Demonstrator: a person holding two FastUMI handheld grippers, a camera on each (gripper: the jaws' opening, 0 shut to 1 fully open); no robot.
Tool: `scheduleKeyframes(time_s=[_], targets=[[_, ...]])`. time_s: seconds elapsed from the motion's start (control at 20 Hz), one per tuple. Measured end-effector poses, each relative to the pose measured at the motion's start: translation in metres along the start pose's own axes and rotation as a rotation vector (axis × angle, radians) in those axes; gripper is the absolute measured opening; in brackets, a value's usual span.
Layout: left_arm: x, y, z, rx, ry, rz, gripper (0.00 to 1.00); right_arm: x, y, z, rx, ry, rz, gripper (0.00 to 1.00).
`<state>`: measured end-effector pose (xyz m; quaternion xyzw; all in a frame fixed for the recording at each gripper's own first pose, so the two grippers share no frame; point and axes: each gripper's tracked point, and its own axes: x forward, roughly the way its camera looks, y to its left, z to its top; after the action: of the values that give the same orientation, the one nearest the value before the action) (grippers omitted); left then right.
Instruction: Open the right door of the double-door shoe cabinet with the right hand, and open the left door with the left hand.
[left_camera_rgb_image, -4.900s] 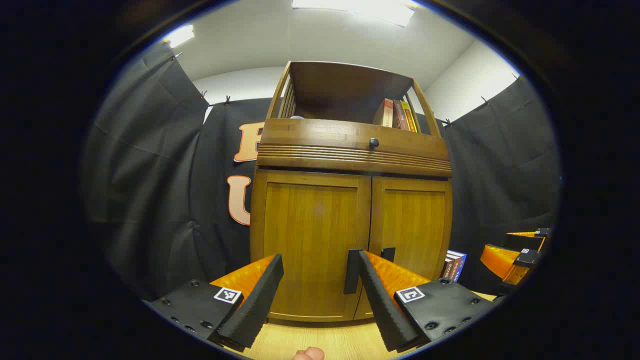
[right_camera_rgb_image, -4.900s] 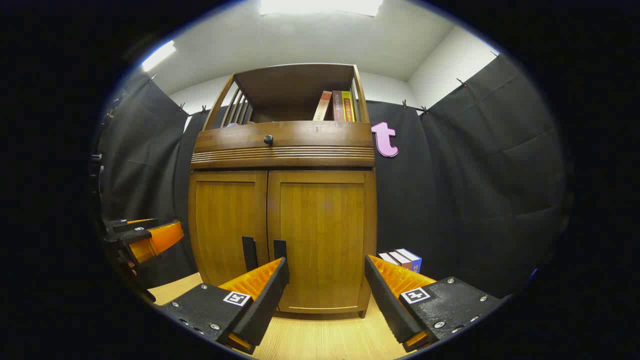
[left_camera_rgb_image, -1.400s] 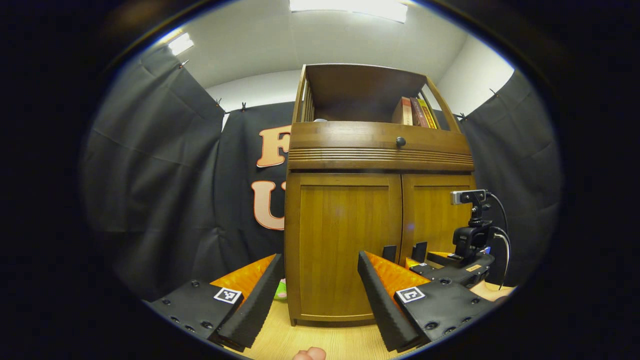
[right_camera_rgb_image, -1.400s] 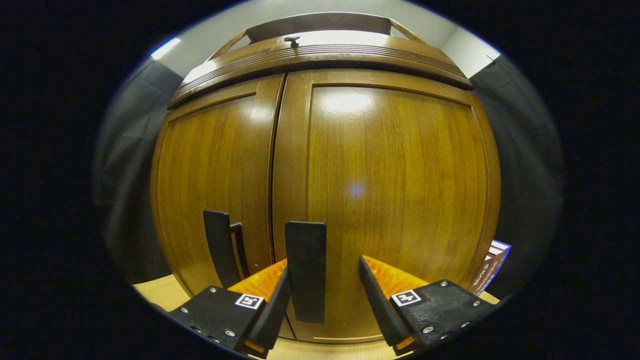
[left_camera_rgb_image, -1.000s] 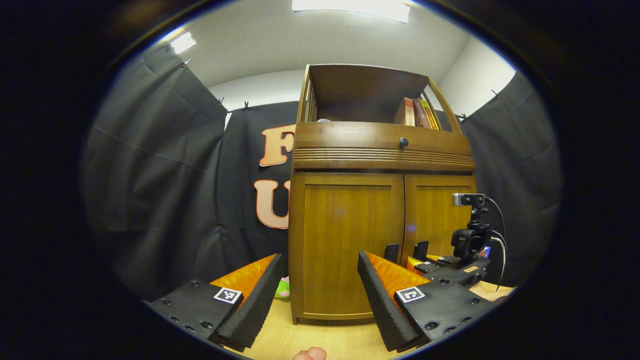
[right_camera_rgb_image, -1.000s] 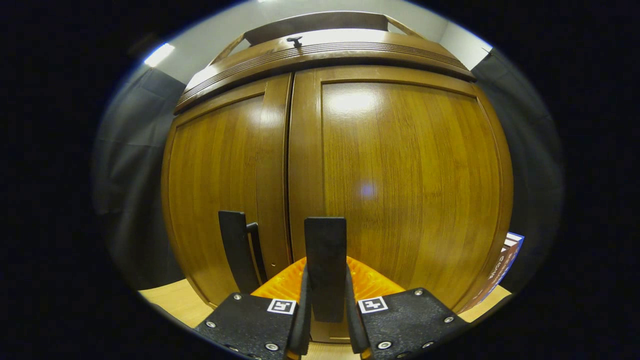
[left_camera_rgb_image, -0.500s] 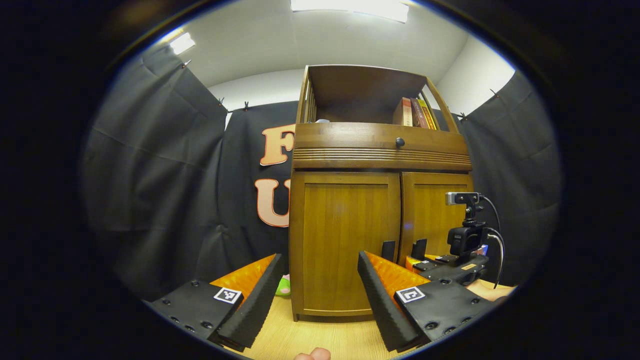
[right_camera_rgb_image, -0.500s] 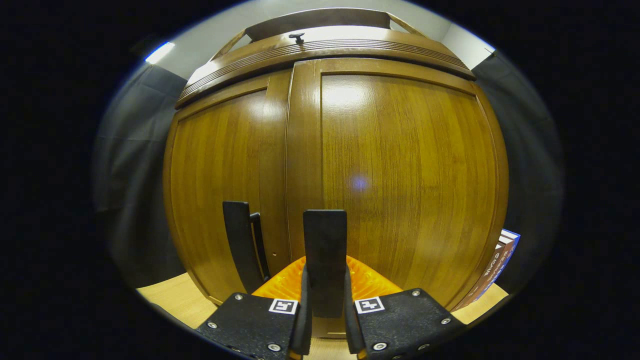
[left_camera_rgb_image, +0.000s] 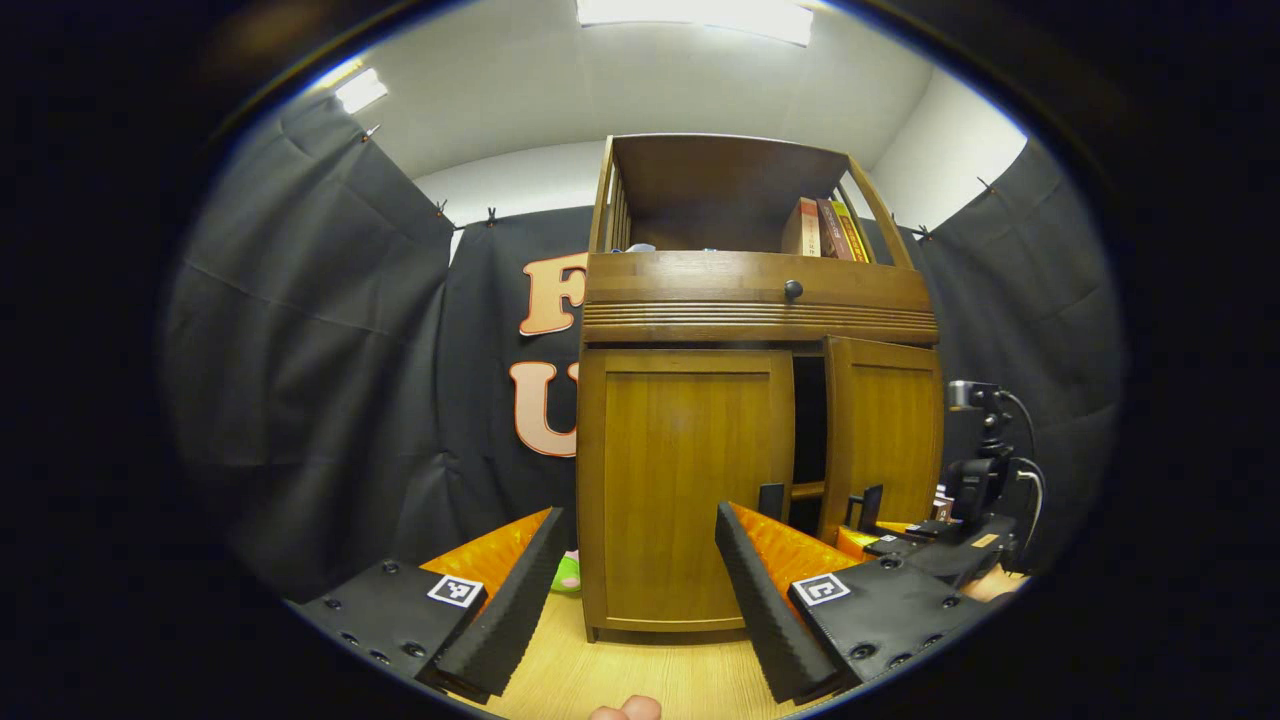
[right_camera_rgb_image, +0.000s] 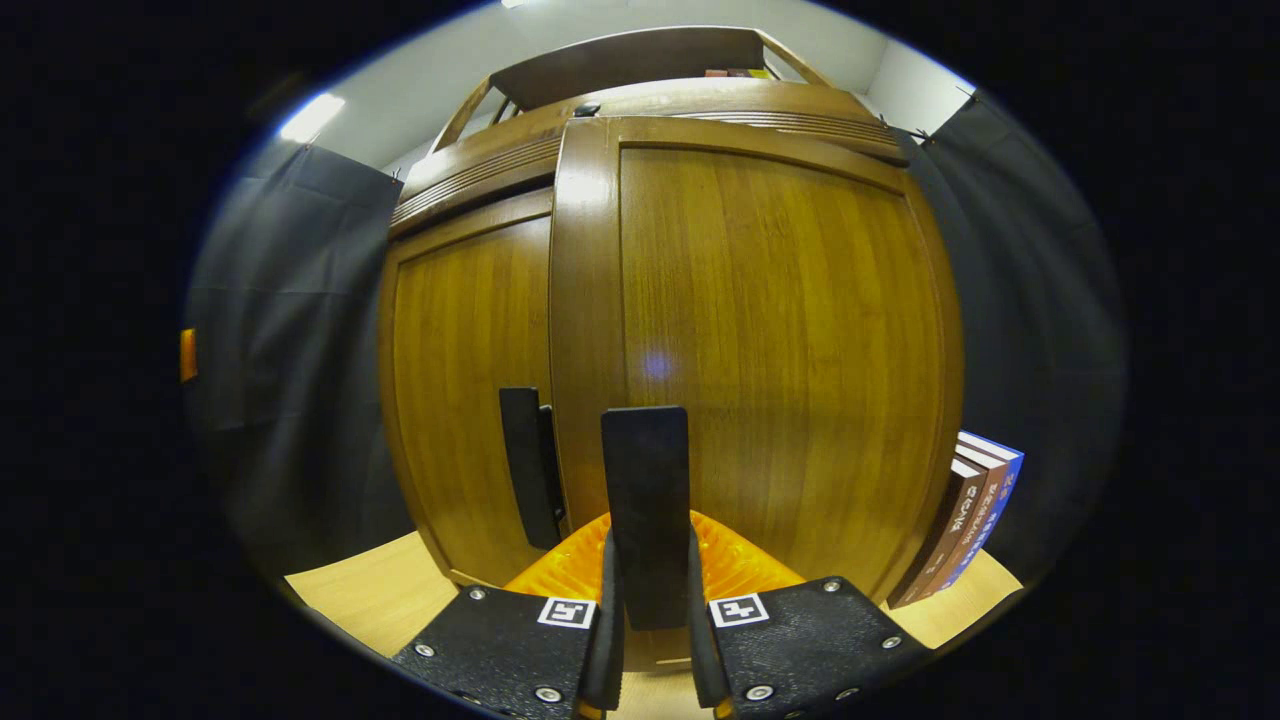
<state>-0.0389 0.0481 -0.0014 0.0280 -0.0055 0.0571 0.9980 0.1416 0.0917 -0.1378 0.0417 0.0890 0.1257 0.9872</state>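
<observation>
The right claw (right_camera_rgb_image: 648, 625) grips the right door's handle (right_camera_rgb_image: 646, 500), the glossy brown right door (left_camera_rgb_image: 882, 440) ajar (left claw (left_camera_rgb_image: 632, 580) wide).

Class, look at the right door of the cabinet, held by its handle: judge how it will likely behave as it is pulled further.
The right door looks like a stiff wood panel, so it should swing as one piece, not flex. It stands ajar, a dark gap beside the left door, so it probably turns freely. The right gripper is shut on the flat handle; its smooth faces might slip.

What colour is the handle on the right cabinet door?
Black. The handle shows best in the right gripper view, clamped in the right claw.
</observation>
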Motion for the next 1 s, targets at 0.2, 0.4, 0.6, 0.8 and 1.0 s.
scheduleKeyframes(time_s=[0.2, 0.4, 0.6, 0.8, 1.0], targets=[[0.001, -0.015, -0.001, 0.002, 0.009, -0.03, 0.96, -0.04, -0.016, -0.001, 0.009, 0.005, -0.001, 0.28], [0.004, -0.031, -0.005, -0.007, 0.013, -0.063, 0.96, -0.08, -0.039, -0.001, -0.015, 0.001, -0.04, 0.27], [0.005, -0.05, -0.007, -0.014, 0.015, -0.099, 0.96, -0.108, -0.065, -0.003, -0.016, 0.008, -0.09, 0.18], [0.006, -0.068, -0.006, -0.026, 0.01, -0.131, 0.96, -0.126, -0.092, -0.005, -0.005, 0.018, -0.144, 0.22], [0.007, -0.079, -0.011, -0.027, 0.02, -0.141, 0.99, -0.144, -0.118, -0.003, -0.042, 0.016, -0.207, 0.16]])
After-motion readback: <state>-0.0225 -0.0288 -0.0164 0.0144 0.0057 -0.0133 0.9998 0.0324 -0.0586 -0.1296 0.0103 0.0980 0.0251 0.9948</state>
